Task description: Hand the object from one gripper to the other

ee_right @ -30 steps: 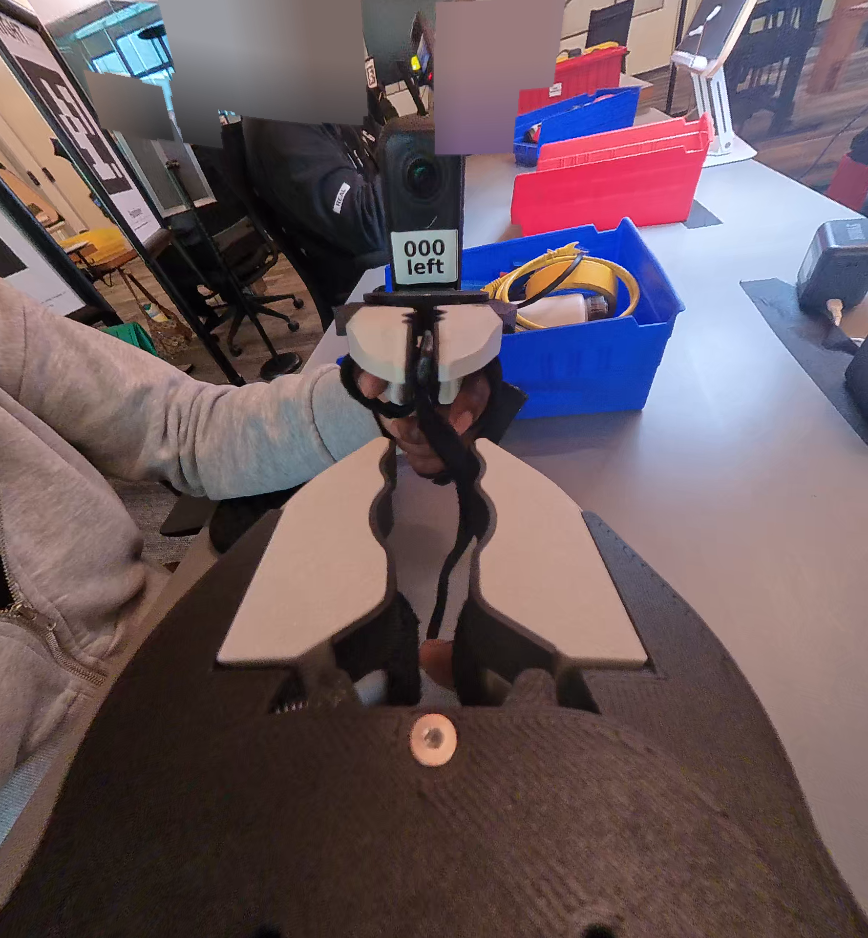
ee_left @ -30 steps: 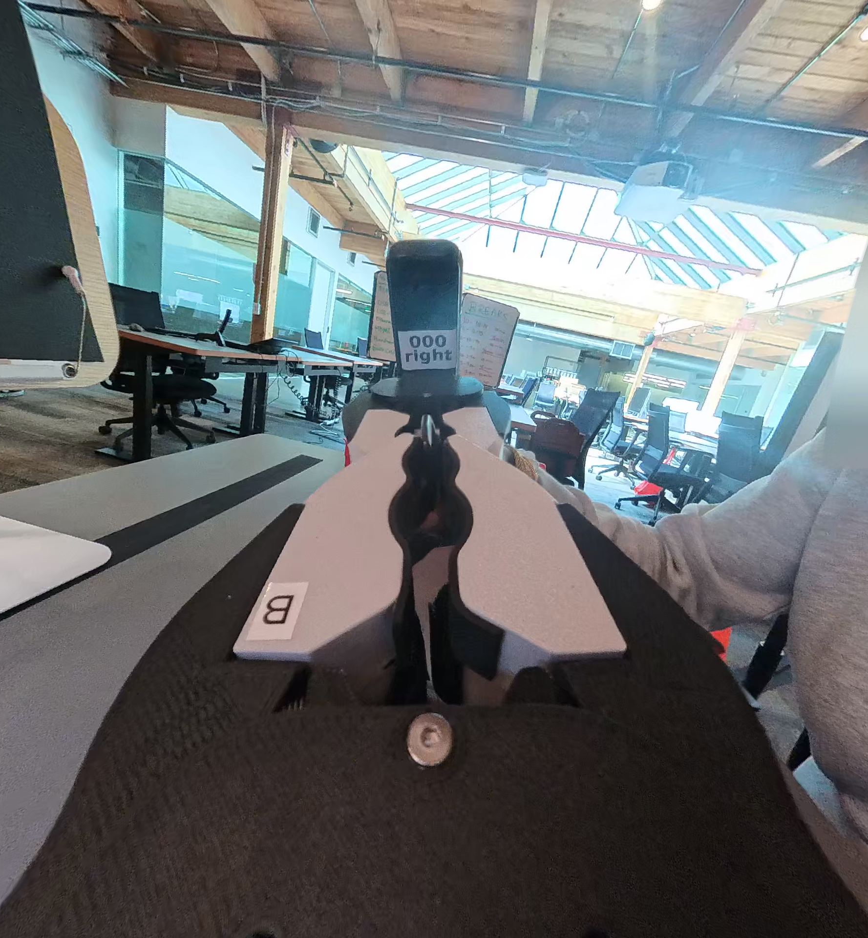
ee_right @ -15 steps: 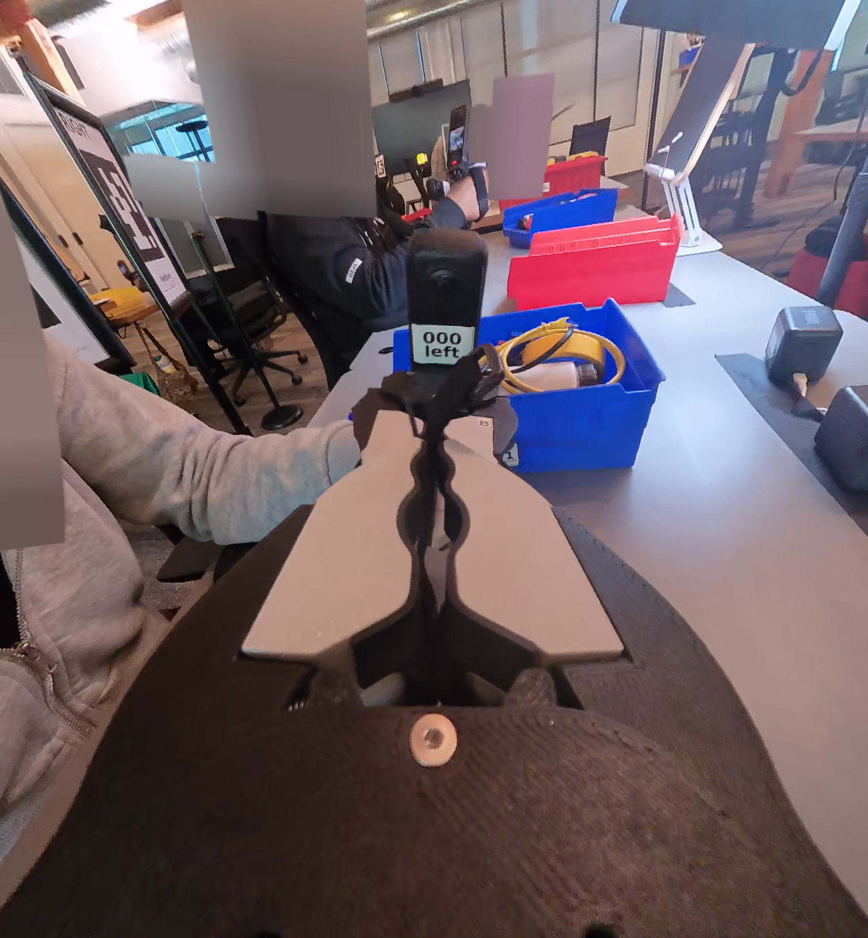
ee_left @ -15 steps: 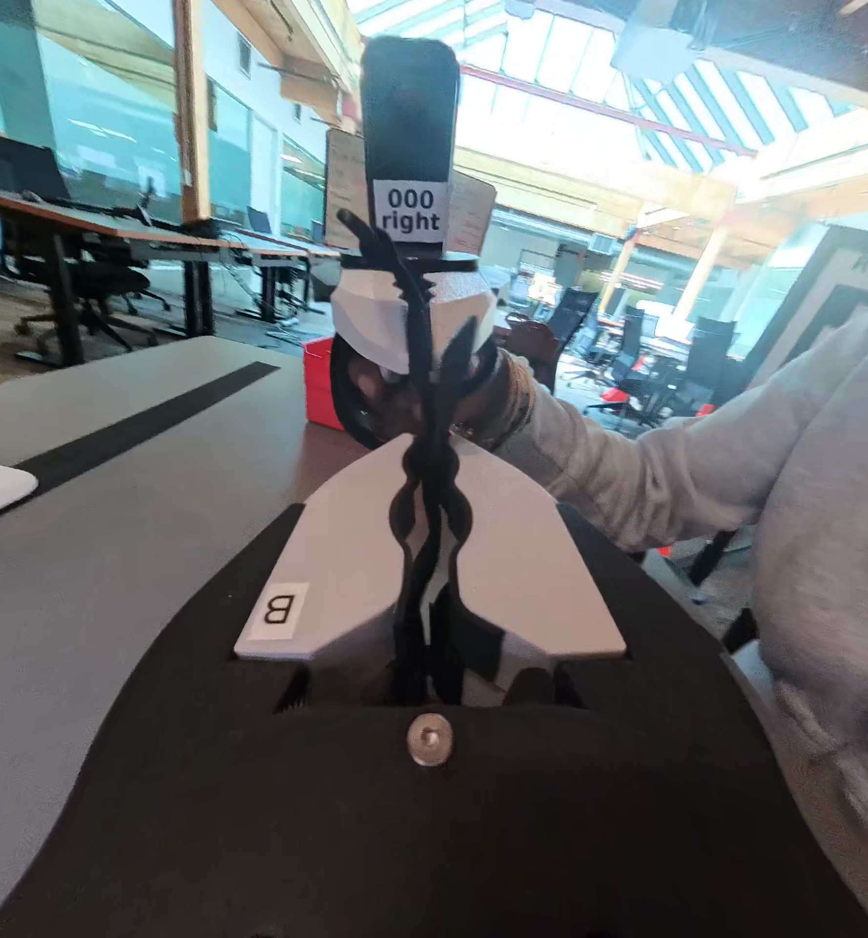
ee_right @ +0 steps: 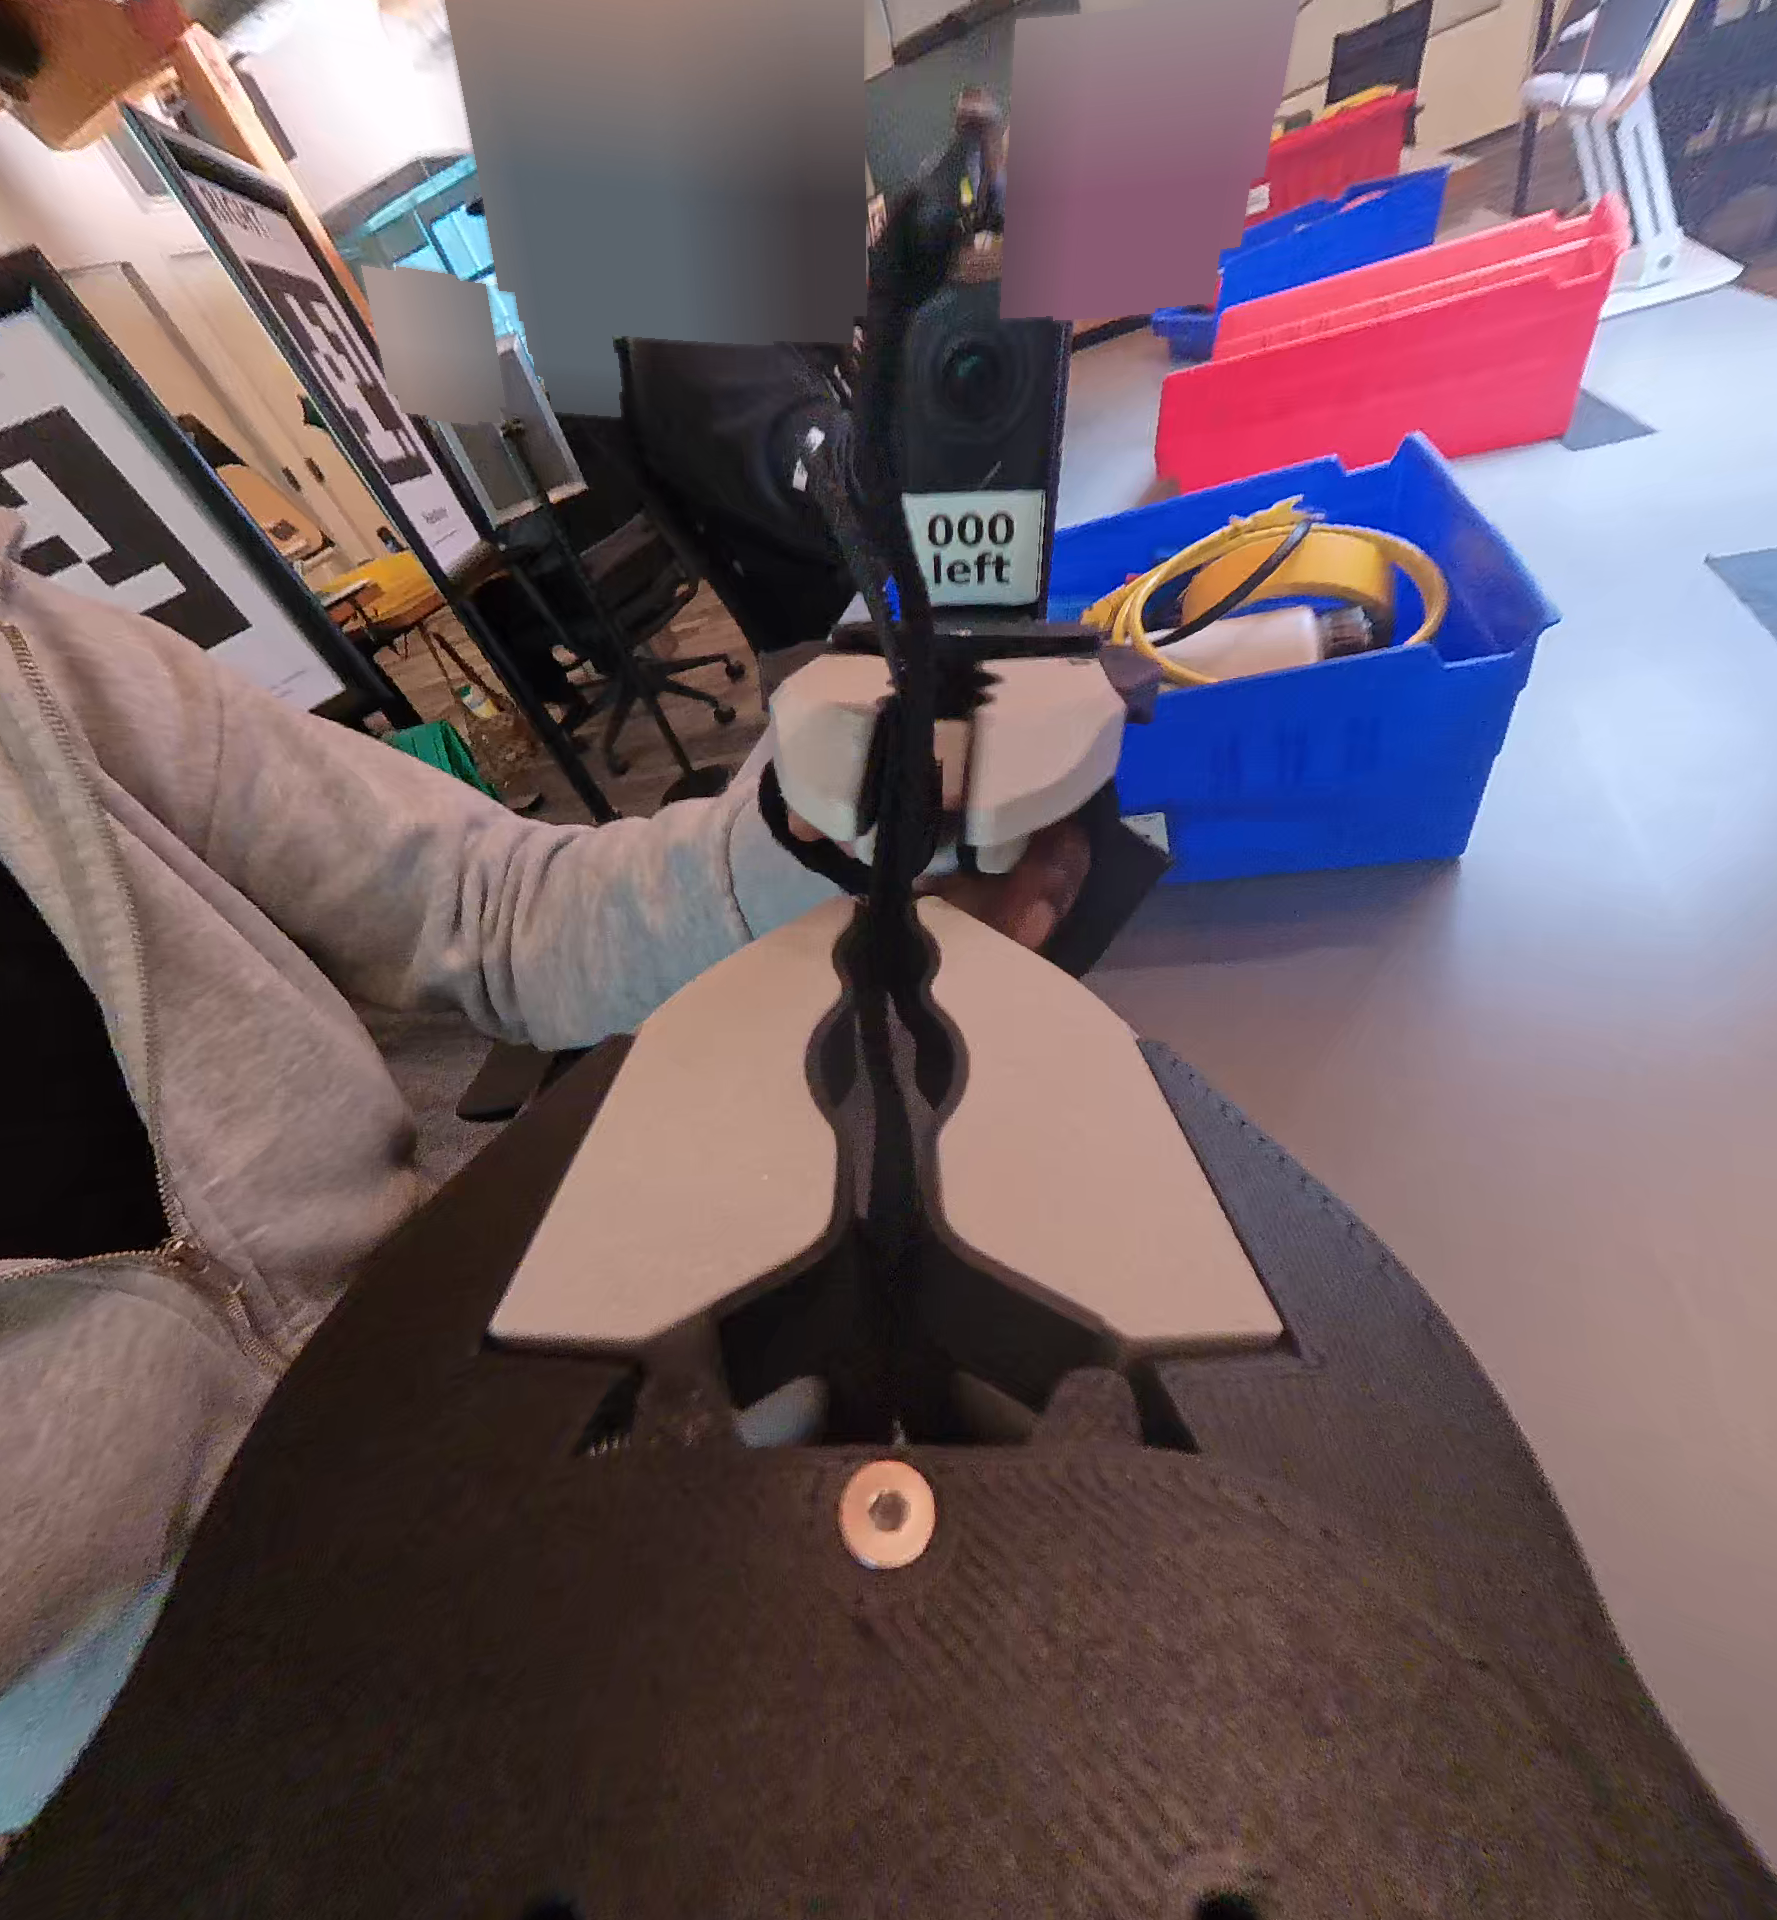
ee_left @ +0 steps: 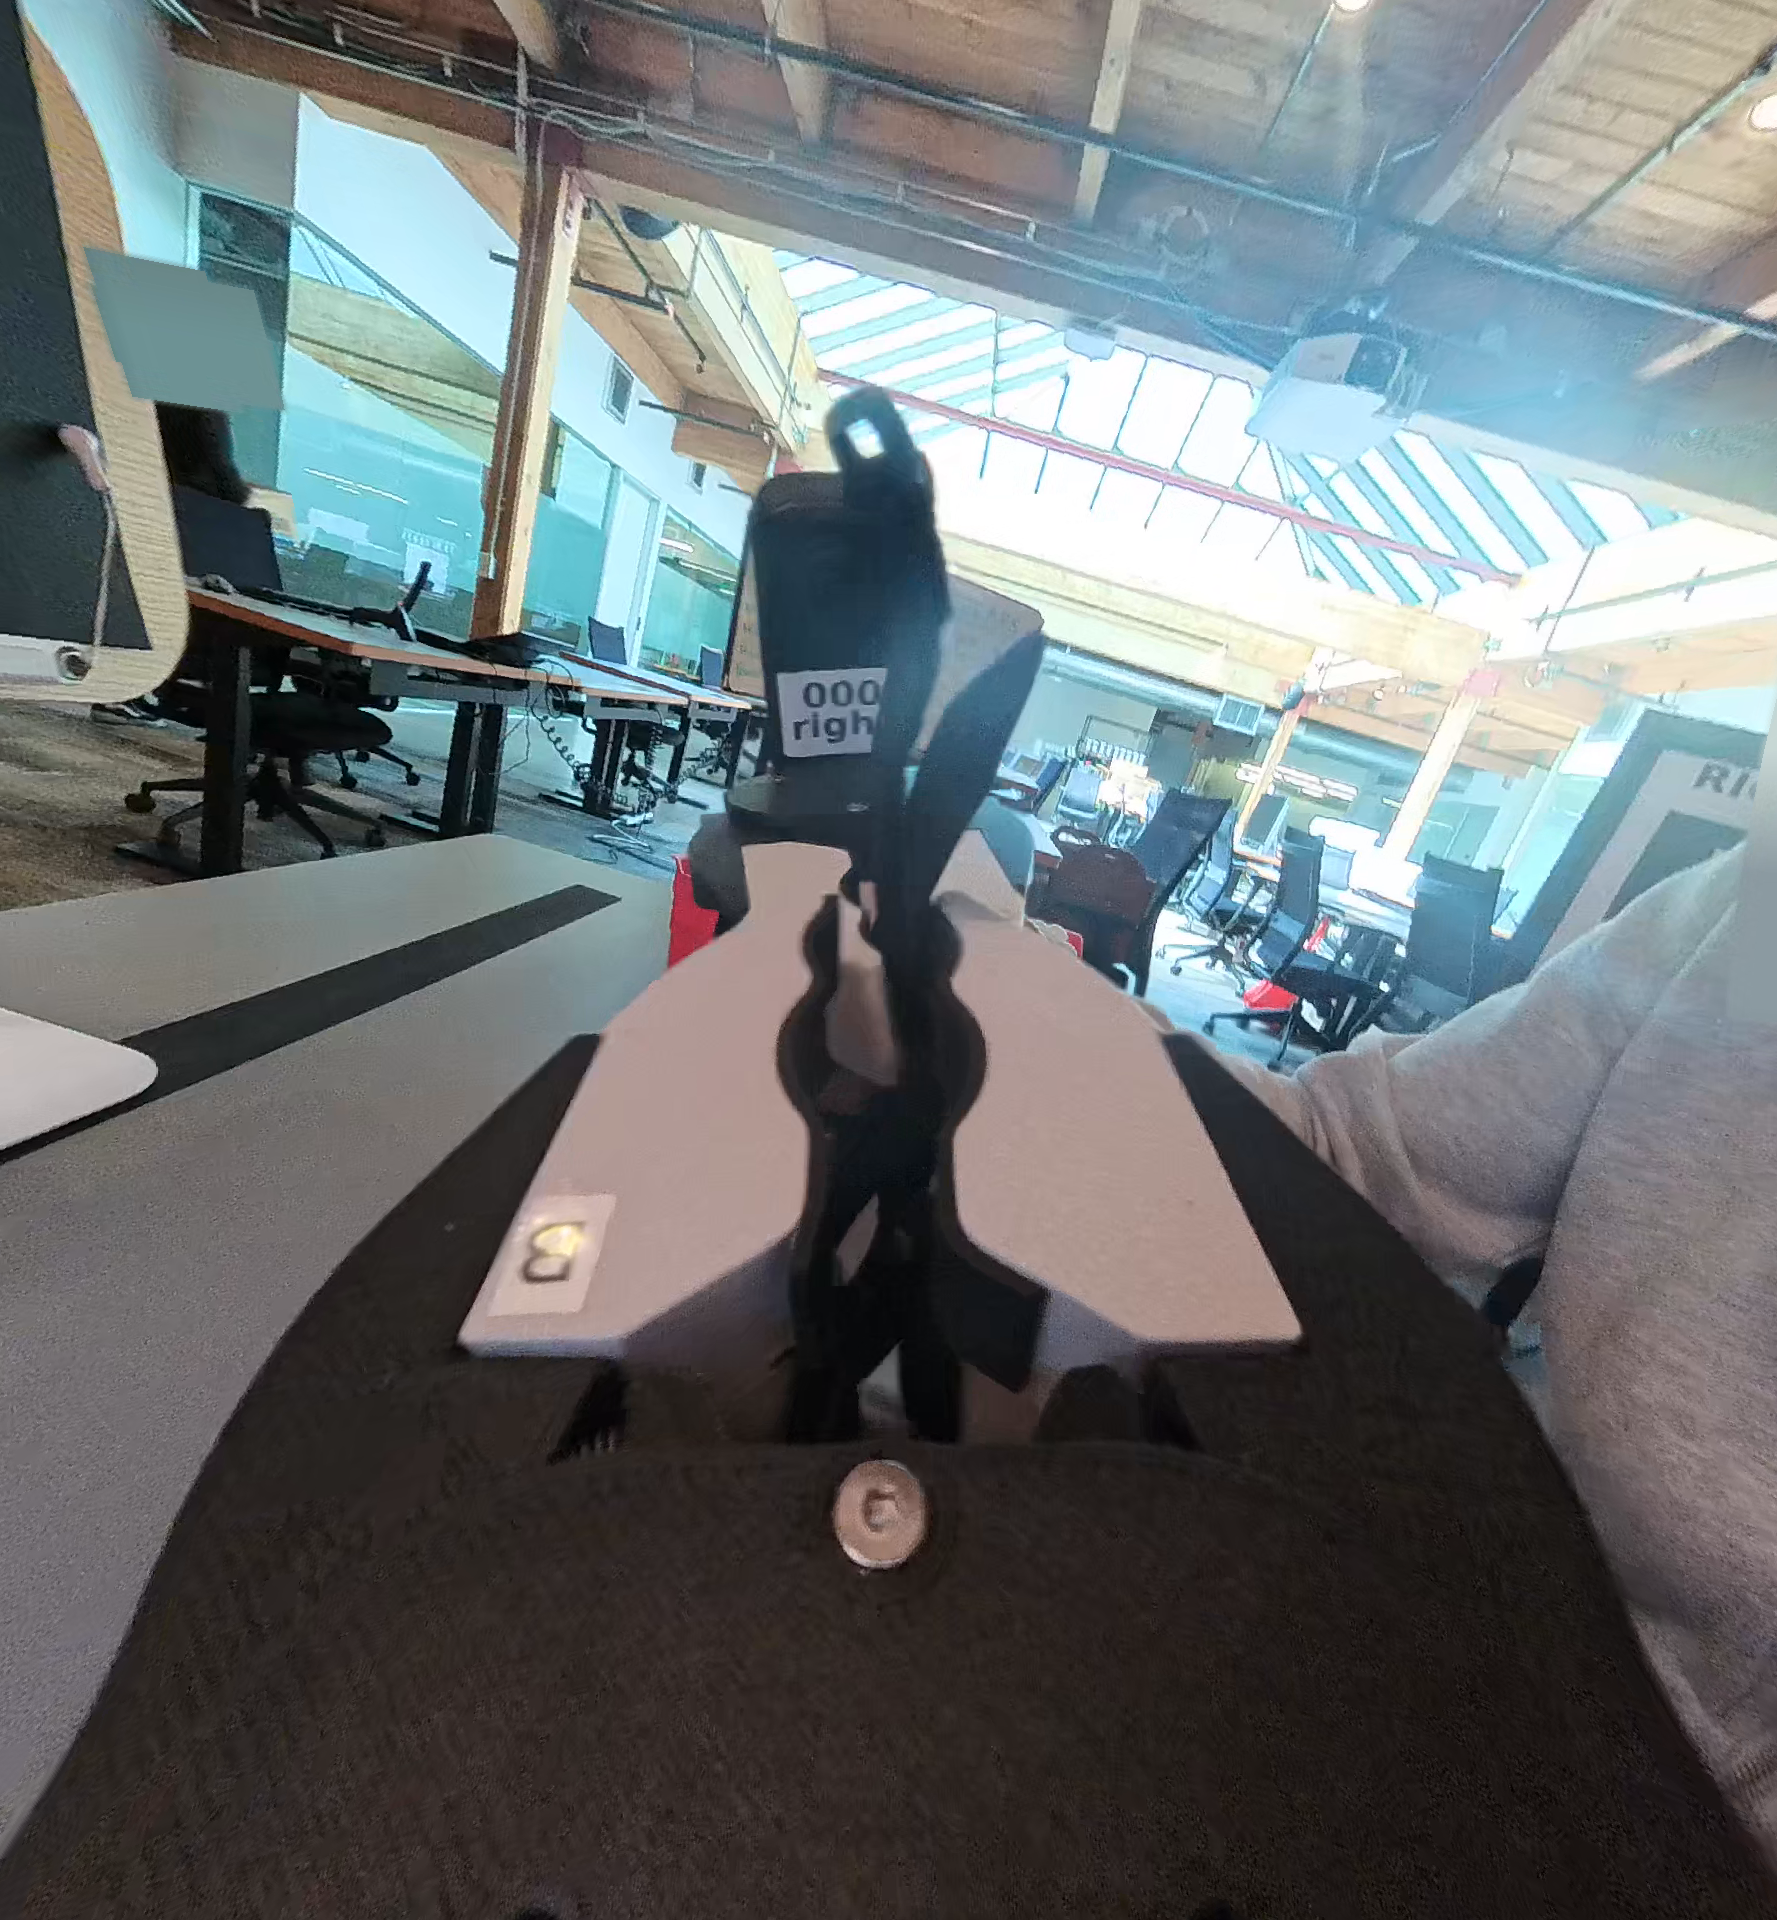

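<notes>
Black strap (ee_right: pixel 889 997), thin (limp), upright, pinched between both tongs

Strap (ee_right: pixel 889 997) black, at 12 o'clock. Fingers (ee_right: pixel 697 1153) pale grey on black mount (ee_right: pixel 863 1662). Sleeve (ee_right: pixel 364 873) light grey, 9 o'clock. Bin (ee_right: pixel 1310 758) blue at 2 o'clock, holding yellow cable (ee_right: pixel 1279 582); red bin (ee_right: pixel 1383 364) at 1 o'clock. Table (ee_right: pixel 1486 1091) grey.

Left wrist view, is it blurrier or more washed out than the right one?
Left wrist view: skylight glare washes the background, and the black strap and claw are smeared by blur. Right wrist view: even light, the blue bin is crisp, with wide-angle bending at the edges.
</notes>
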Motion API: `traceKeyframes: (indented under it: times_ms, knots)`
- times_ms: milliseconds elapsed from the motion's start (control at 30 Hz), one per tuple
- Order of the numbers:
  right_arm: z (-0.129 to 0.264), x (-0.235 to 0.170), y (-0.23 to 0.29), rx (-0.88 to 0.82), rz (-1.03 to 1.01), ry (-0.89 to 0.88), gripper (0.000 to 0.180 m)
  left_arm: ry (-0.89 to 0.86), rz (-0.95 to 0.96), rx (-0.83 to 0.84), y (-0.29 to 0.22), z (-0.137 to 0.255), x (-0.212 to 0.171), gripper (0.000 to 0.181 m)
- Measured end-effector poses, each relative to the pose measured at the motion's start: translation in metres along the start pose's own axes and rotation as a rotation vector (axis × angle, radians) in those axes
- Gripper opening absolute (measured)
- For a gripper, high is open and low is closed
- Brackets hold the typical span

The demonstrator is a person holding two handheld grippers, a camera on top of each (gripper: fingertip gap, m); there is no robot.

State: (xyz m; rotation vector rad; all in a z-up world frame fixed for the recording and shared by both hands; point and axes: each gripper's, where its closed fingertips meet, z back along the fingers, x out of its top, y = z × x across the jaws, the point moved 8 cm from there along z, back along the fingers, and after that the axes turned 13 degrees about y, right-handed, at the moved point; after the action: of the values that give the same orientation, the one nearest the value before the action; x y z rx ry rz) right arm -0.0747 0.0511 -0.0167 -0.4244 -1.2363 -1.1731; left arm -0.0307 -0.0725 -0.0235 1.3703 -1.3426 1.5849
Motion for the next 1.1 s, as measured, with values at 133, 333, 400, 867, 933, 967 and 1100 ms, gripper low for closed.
traceKeyframes:
  times_ms: [133, 333, 400, 867, 933, 967, 1100]
  knots:
    - [0.015, 0.006, -0.001, -0.042, -0.012, -0.097, 0.006, 0.07, 0.041, 0.006, 0.004, -0.004, -0.006, 0.04]
    - [0.021, 0.013, 0.003, -0.092, 0.002, -0.161, 0.006, 0.169, -0.051, 0.027, -0.001, -0.017, -0.015, 0.015]
    - [0.02, 0.015, 0.005, -0.089, 0.01, -0.172, 0.006, 0.147, -0.072, 0.015, -0.003, -0.015, -0.013, 0.005]
    - [-0.004, -0.002, 0.001, 0.163, -0.079, -0.073, 0.007, -0.049, -0.035, -0.028, -0.002, 0.005, 0.003, 0.005]
    - [-0.002, -0.001, 0.0, 0.107, -0.059, -0.069, 0.005, -0.048, -0.011, -0.009, 0.0, 0.004, 0.003, 0.015]
    - [0.001, 0.0, 0.0, 0.084, -0.05, -0.08, 0.005, -0.023, 0.0, 0.004, 0.001, 0.003, 0.001, 0.027]
    - [0.015, 0.007, -0.001, -0.014, -0.037, -0.164, 0.005, 0.116, 0.028, -0.001, 0.003, -0.007, -0.009, 0.045]
